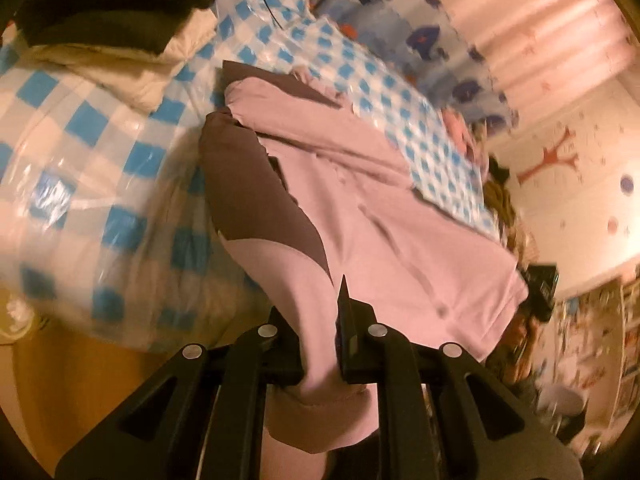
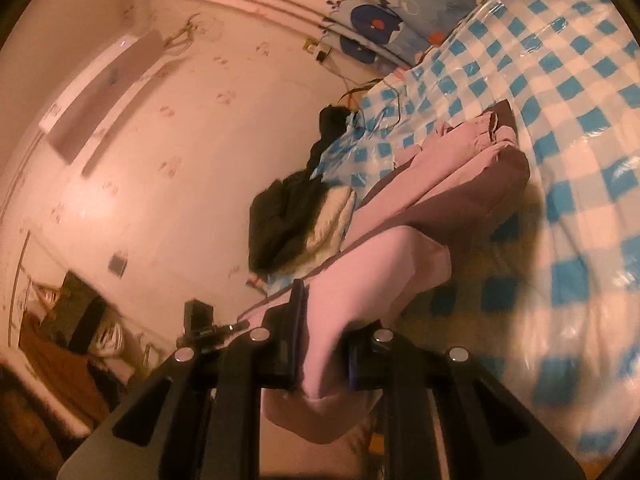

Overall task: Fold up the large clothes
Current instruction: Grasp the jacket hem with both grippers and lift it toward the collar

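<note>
A bed (image 1: 80, 128) under a glossy blue-and-white checked cover (image 2: 580, 120) fills most of both views, with a dark and cream pile of clothes (image 1: 112, 28) heaped near its far end. Across the cover lies the task's thing, a large pink garment with brown panels (image 1: 360, 200), its far part resting on the bed while its near edge is raised clear of it. The left gripper (image 1: 320, 360) is clamped tight on a fold of pink cloth, and the right gripper (image 2: 324, 360) is likewise closed on another bunch of the same edge. The step in hand looks like lifting the near edge to start a fold. The next move probably calls for carrying both corners together over the lying part, keeping the edge taut and level.
</note>
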`<state>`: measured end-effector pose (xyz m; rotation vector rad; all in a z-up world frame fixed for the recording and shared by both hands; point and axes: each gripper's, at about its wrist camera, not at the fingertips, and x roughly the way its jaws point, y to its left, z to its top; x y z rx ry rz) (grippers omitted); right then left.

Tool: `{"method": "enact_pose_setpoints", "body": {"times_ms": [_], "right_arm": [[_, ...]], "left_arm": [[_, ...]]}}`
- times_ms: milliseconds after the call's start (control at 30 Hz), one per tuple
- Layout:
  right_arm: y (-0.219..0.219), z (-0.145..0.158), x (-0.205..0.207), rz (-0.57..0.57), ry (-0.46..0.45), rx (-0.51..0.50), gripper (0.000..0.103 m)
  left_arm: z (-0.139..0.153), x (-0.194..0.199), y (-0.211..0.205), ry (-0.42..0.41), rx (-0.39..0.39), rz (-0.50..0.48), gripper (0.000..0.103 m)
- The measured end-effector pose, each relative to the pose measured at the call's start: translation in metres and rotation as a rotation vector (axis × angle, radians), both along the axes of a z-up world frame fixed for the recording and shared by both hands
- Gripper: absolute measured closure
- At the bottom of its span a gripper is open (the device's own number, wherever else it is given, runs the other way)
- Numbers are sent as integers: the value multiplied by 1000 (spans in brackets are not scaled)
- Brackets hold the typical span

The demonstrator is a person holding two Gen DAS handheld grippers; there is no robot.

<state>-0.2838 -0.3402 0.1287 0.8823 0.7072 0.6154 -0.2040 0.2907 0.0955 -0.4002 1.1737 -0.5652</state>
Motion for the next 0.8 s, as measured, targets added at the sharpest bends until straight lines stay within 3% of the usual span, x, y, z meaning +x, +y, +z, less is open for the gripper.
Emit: {"method": "enact_pose_setpoints", "body": {"times_ms": [67, 133, 200, 233, 300, 367, 400, 500, 633, 733, 800], "right_arm": [[-1, -5, -33, 24, 25, -27, 85], [0, -29, -69, 68, 95, -67, 85], [5, -62, -95, 102, 186, -112, 80], [8, -83, -106, 142, 254, -125, 71], [2, -121, -125, 150, 379, -190, 66], [-23, -135, -131, 54, 427, -169, 61], [-34, -131, -129, 5, 409, -154, 56], [-66, -97, -102, -150, 265, -122, 27], [-60, -66, -13, -170, 143, -190, 21], [-49, -70, 83, -143, 160, -208, 20], [-45, -85, 136, -144, 220, -219, 20]], "left_arm": [[-16, -37, -3, 44, 84, -139, 85], [-42, -62, -2, 103, 150, -221, 79], [-76, -79, 14, 182, 218, -233, 75], [-86, -80, 23, 203, 241, -210, 75], [-107, -71, 61, 262, 268, -73, 74], [-111, -51, 95, 291, 277, 85, 71], [-106, -39, 104, 269, 260, 139, 69], [-85, -2, 92, 160, 177, 156, 57], [-74, 72, 15, 20, 102, 86, 53], [-79, 131, -54, -36, 90, 69, 53], [-82, 161, -79, -57, 121, 103, 53]]}}
